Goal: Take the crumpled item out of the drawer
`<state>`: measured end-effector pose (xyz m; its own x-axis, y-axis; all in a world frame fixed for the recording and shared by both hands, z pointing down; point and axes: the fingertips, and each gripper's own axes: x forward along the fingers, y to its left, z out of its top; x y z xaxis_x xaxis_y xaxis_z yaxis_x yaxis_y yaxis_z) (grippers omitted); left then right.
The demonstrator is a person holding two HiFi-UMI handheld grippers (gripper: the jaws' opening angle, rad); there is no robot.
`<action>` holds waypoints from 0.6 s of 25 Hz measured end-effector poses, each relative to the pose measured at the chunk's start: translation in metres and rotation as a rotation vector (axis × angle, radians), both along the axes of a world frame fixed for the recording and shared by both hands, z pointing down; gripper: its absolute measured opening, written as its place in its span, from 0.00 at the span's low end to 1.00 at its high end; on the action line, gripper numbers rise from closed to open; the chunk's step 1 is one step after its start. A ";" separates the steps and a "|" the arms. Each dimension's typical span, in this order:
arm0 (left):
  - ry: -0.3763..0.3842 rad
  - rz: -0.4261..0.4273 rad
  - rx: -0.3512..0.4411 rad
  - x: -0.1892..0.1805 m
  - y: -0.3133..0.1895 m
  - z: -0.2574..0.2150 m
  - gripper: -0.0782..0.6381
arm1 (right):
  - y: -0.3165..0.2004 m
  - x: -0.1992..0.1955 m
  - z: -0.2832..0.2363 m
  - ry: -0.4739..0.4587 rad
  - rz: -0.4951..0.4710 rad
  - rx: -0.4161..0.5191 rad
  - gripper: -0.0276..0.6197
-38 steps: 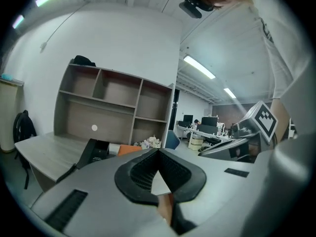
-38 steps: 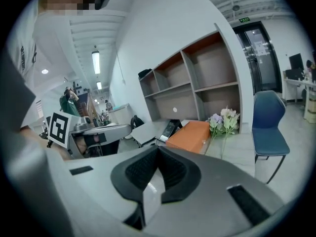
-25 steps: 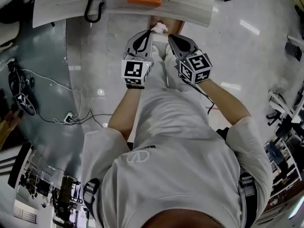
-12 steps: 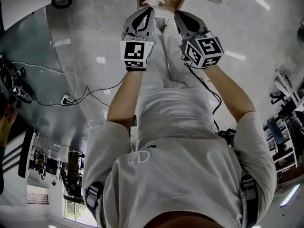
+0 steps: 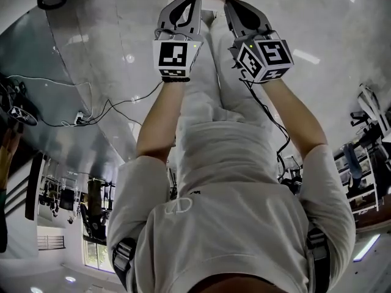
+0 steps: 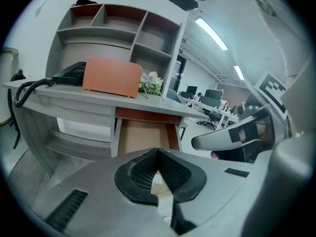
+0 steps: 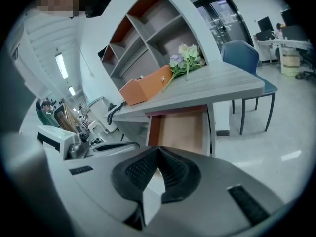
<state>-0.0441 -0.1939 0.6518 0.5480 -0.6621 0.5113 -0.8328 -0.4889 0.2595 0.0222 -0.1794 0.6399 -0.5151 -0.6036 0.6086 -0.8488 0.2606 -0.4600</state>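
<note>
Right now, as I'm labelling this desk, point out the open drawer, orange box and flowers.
open drawer (image 6: 147, 138): left gripper view, its visible inner floor.
orange box (image 6: 111, 77): left gripper view, its front face.
flowers (image 7: 188, 54): right gripper view, the pale blossoms.

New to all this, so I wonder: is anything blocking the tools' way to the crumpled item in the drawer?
Nothing visible does. The drawer stands open under the desk, only air between it and the shut left tool and right tool. The crumpled item itself can't be made out.
</note>
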 end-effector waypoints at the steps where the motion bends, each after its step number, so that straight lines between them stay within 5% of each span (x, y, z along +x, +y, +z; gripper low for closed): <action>1: -0.002 -0.001 -0.001 0.000 0.000 0.005 0.11 | -0.001 -0.001 0.004 -0.004 0.002 0.002 0.05; 15: -0.028 -0.013 -0.064 0.005 0.006 0.073 0.11 | 0.001 -0.010 0.055 -0.005 0.026 -0.017 0.05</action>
